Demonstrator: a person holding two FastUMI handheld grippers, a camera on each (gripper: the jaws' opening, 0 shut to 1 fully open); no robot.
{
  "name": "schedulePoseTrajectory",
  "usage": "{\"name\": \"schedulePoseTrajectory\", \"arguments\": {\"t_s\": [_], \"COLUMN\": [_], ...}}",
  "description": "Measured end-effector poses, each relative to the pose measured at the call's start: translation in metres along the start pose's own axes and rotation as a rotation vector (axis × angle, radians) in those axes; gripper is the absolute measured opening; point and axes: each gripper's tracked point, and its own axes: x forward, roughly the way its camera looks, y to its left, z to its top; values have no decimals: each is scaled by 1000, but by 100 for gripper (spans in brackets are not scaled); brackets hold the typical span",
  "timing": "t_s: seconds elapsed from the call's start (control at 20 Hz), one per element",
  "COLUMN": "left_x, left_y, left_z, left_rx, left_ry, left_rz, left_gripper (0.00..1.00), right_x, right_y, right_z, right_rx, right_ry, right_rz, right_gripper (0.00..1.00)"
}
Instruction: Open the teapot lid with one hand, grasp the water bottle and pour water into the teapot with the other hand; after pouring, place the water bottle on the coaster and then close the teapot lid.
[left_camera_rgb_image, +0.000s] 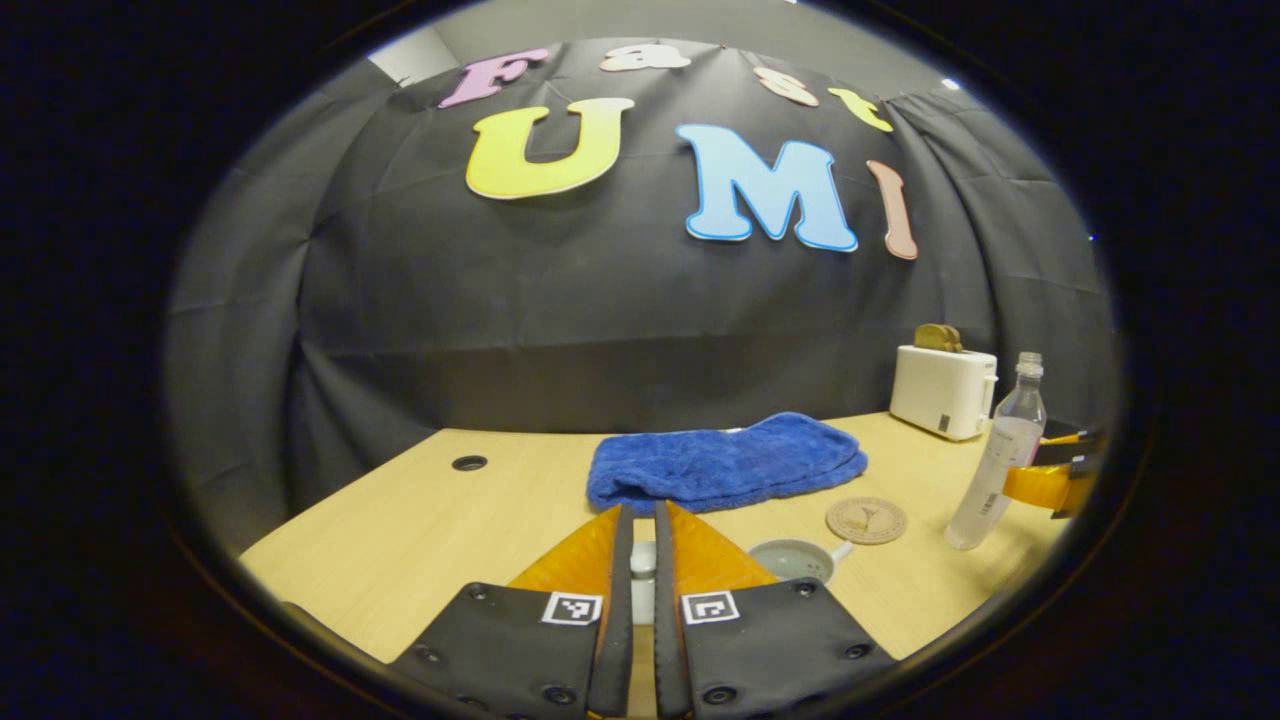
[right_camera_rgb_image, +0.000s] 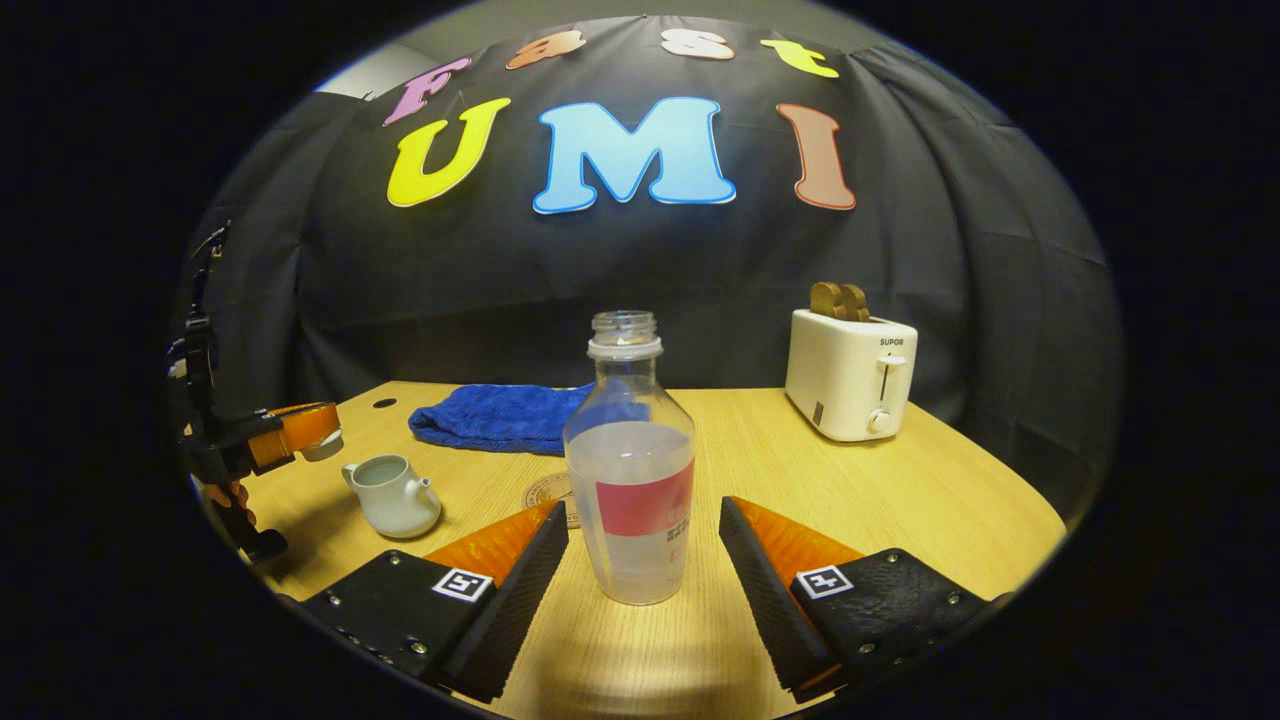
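The clear water bottle (right_camera_rgb_image: 632, 470), uncapped and part full, stands upright on the table between the fingers of my right gripper (right_camera_rgb_image: 644, 508), which is open with a gap on each side. The bottle (left_camera_rgb_image: 1000, 460) shows at the right of the left gripper view with the right gripper (left_camera_rgb_image: 1055, 470) around it. My left gripper (left_camera_rgb_image: 643, 515) is shut on the white teapot lid (left_camera_rgb_image: 643, 565) and holds it up to the left of the pot. The white teapot (right_camera_rgb_image: 392, 495) sits with its top uncovered (left_camera_rgb_image: 795, 560). A round coaster (left_camera_rgb_image: 866, 520) lies between teapot and bottle.
A blue towel (left_camera_rgb_image: 725, 462) lies folded behind the teapot and coaster. A white toaster (right_camera_rgb_image: 850, 385) with toast in it stands at the back right. The wooden table (right_camera_rgb_image: 900, 500) has a cable hole (left_camera_rgb_image: 469, 463) at its far left.
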Motion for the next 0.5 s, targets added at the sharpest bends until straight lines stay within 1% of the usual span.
{"name": "schedulePoseTrajectory", "arguments": {"t_s": [0.15, 0.3, 0.35, 0.4, 0.5], "left_x": [2, 5, 6, 6, 5], "left_y": [11, 18, 20, 21, 21], "left_z": [-8, -17, -20, -21, -21], "left_rx": [-10, -21, -19, -20, -26], "left_ry": [14, 31, 37, 40, 39], "left_rz": [13, 23, 28, 30, 30], "left_gripper": [16, 16, 16, 16, 16], "right_x": [10, 17, 19, 23, 26], "right_y": [0, -1, -1, -2, 0], "right_z": [-8, -11, -13, -13, -14], "right_rx": [-4, -17, -22, -30, -49], "right_ry": [28, 42, 45, 47, 48], "right_rz": [0, -4, -1, -3, 5], "right_gripper": [95, 92, 89, 89, 83]}}
